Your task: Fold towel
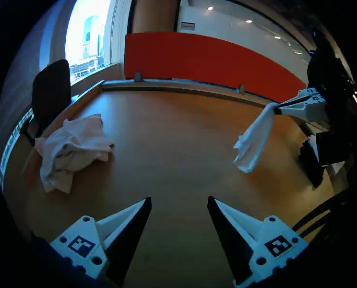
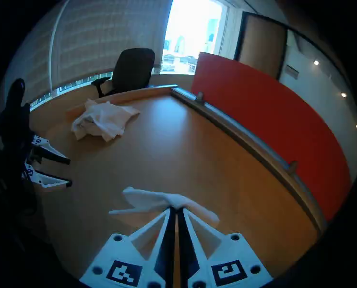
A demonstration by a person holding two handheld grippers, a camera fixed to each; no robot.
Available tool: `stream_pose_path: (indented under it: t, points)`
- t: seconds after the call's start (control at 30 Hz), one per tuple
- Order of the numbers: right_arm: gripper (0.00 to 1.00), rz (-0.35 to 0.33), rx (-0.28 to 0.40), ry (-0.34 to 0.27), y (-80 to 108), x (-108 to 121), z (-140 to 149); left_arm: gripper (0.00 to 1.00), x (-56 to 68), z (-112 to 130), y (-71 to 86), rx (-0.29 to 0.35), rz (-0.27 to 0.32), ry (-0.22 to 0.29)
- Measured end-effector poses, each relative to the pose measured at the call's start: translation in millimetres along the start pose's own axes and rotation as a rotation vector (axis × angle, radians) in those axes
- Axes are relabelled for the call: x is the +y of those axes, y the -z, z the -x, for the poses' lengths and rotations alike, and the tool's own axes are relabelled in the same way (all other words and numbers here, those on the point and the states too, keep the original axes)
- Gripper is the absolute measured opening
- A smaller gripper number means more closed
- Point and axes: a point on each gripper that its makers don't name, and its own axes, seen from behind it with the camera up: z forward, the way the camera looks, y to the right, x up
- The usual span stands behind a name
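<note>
While the left gripper (image 1: pixel 178 200) hangs over the near edge of the desk (image 1: pixel 178 134) with its fingers wide apart and nothing between them, the left gripper view shows the right gripper (image 1: pixel 278 109) near the desk's right edge, its fingers drawn together on the top corner of the towel (image 1: pixel 253 141). That towel dangles from the tips. Its long axis slants from upper right to lower left, and the loose end points down at the wood. Whether the end touches the desk cannot be told. Well apart from it, by the left edge, lies a crumpled white pile (image 1: pixel 73 149), just beside a dark chair (image 1: pixel 51 93). A red partition (image 1: pixel 212 60) runs along the far edge, and a bright window (image 1: pixel 89 36) stands past the far left corner.

From the right gripper view, the right gripper's fingers are pressed nearly together on the towel. The cloth bunches just ahead of the tips, with its long axis lying across the view and one pointed corner sticking out to the left. Over by the left side, the left gripper's jaws stand apart. The pile sits toward the far corner, in front of the chair, and the partition runs along the desk's right edge.
</note>
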Motion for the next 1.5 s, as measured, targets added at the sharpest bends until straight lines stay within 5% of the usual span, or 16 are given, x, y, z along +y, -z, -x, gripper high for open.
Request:
stream_pose_path:
  t: [0.83, 1.5]
  points:
    - [0.05, 0.078, 0.031, -0.044, 50.0, 50.3, -4.2, 0.86, 3.7, -13.6, 0.1, 0.009, 0.022, -0.024]
    - [0.05, 0.233, 0.028, -0.111, 130.3, 160.7, 33.9, 0.86, 13.4, -17.3, -5.0, -0.003, 0.020, -0.020]
